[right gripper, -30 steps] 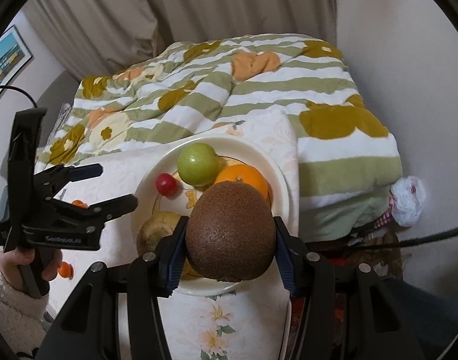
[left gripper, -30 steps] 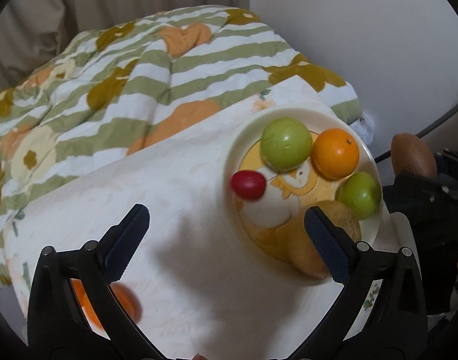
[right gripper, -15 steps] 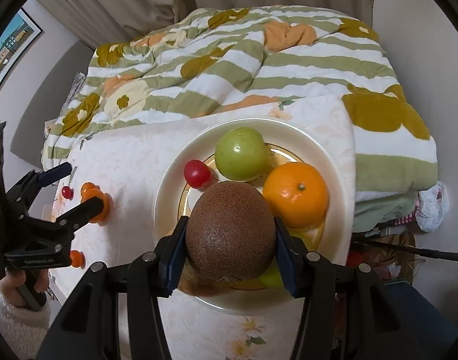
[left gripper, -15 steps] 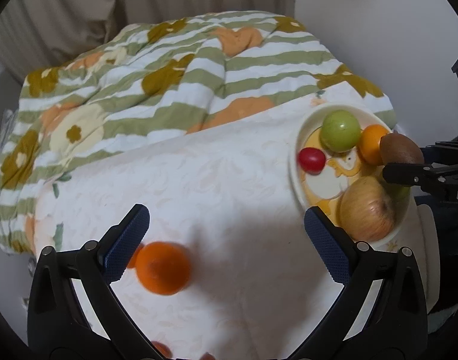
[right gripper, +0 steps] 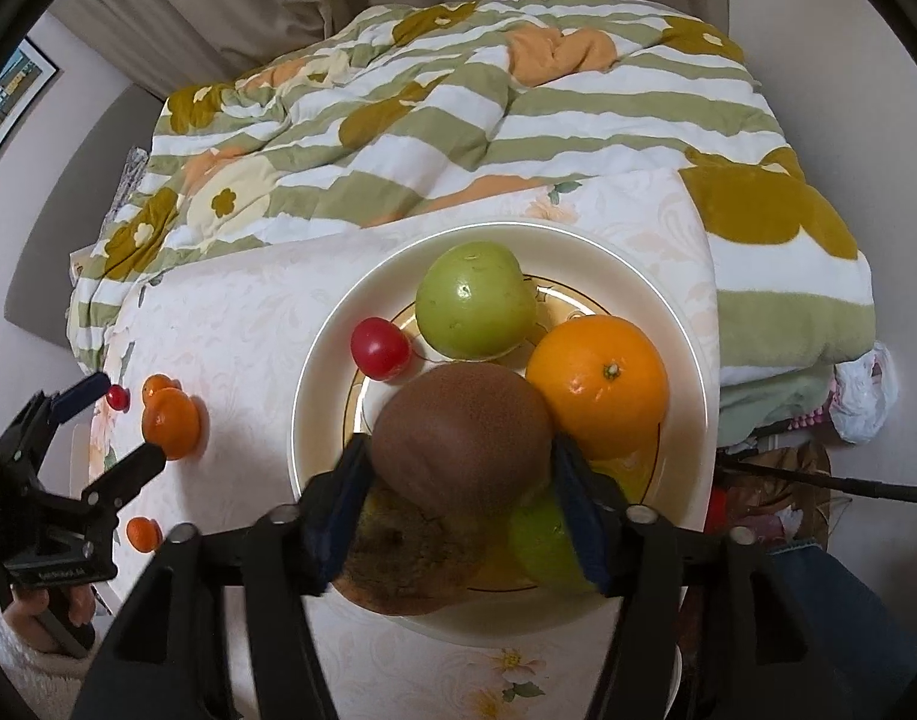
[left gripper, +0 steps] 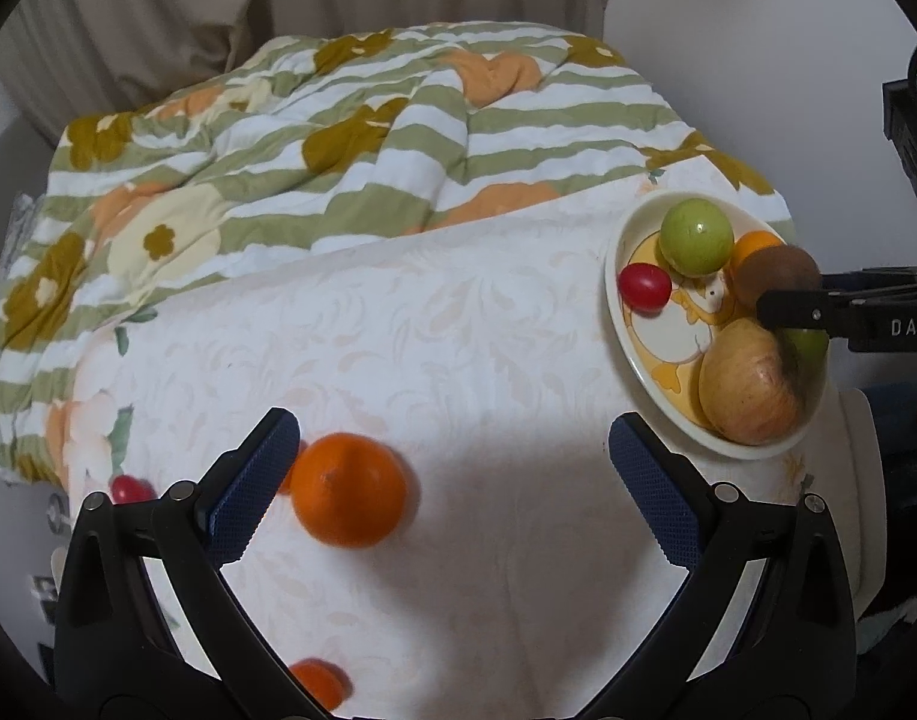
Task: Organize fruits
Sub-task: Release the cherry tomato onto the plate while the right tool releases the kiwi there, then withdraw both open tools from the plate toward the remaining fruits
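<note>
While right gripper (right gripper: 461, 474) pinches kiwi (right gripper: 461, 435) over plate (right gripper: 326, 396), left gripper (left gripper: 452, 483) spread, orange (left gripper: 348, 501) just inside left jaw.

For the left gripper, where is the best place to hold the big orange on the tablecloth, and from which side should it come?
Grip the big orange across its widest middle, coming from above with the left gripper open. It is round, so pads below or above the middle would probably slip. It lies near the left finger, so shift left first.

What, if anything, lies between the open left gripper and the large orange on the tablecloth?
Nothing visible does. The large orange lies on bare tablecloth just ahead of the left gripper, close beside one of the fingers, with no other fruit between.
</note>
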